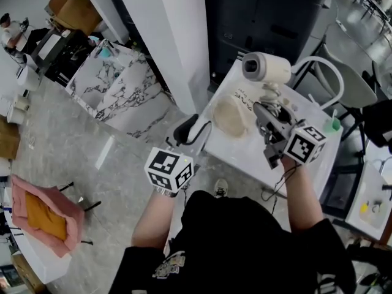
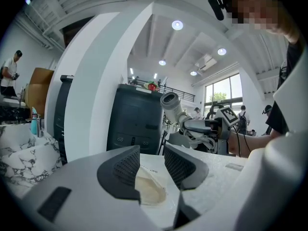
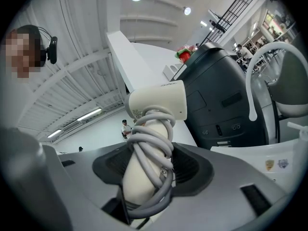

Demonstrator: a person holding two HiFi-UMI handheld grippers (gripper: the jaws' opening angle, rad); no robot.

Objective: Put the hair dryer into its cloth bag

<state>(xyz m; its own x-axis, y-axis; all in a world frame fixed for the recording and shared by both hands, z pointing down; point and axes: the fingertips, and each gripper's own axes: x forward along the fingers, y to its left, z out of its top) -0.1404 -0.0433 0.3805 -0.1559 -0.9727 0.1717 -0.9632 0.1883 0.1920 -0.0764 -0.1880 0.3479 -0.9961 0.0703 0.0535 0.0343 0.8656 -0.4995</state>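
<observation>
The hair dryer is cream, its wound cord pale grey. The cloth bag is beige and lies on a white table. The marker cube at lower centre and the second cube at right are white with black square patterns. The left gripper is light grey, its pads dark grey with a fine dotted grid. At upper left a slab is white marble veined in black. At lower left a pink cloth holds a mustard patch. The cabinet at top is dark blue-grey, the shirt black
</observation>
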